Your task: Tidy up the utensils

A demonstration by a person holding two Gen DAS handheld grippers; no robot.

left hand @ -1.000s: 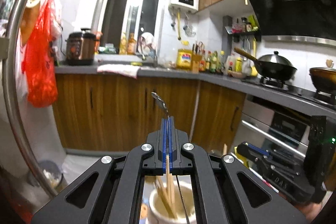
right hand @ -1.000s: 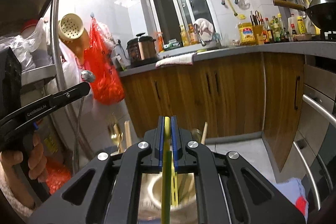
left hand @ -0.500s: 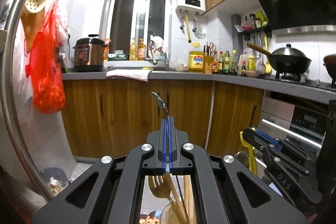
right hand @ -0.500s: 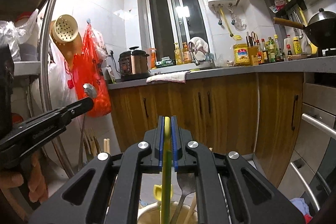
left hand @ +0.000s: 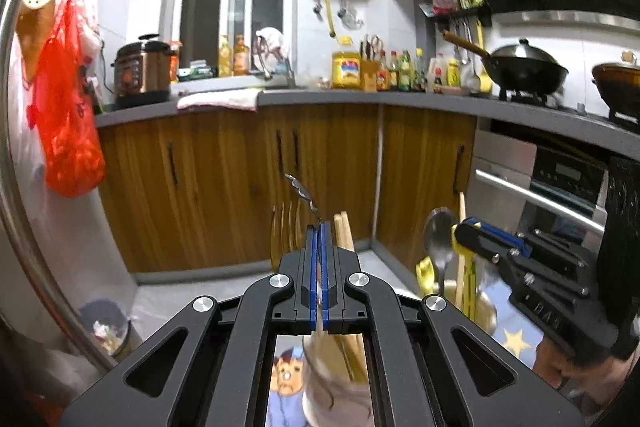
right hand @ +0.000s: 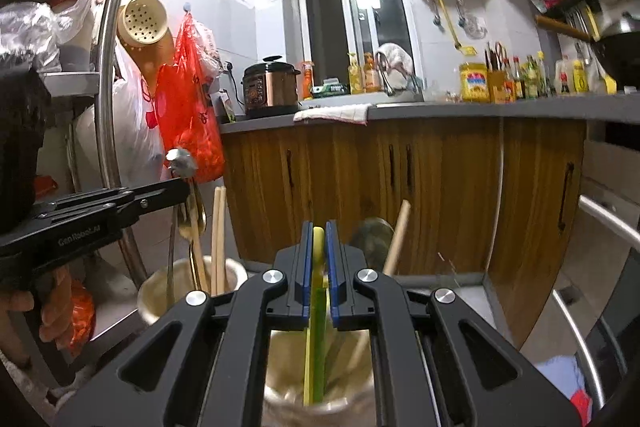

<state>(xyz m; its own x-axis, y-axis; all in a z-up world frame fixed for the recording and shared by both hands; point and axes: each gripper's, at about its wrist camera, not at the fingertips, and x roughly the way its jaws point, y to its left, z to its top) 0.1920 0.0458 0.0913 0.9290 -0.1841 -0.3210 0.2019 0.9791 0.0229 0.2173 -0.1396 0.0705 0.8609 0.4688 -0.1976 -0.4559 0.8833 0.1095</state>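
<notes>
Sorting step under way, both tools loaded. Left gripper jaws pinching a thin metal utensil upright over the left cup. Right gripper jaws clamped on a yellow-green utensil reaching down into the right cup. Next, by judgement: lower straight, release once inside the rim, avoid snagging chopsticks.

The left tongs are black with blue pads. The right tongs are black and blue too, and hold a yellow-green utensil. The cup is cream. The bag at the upper left is red. The cupboards are brown wood with dark stripes.
</notes>
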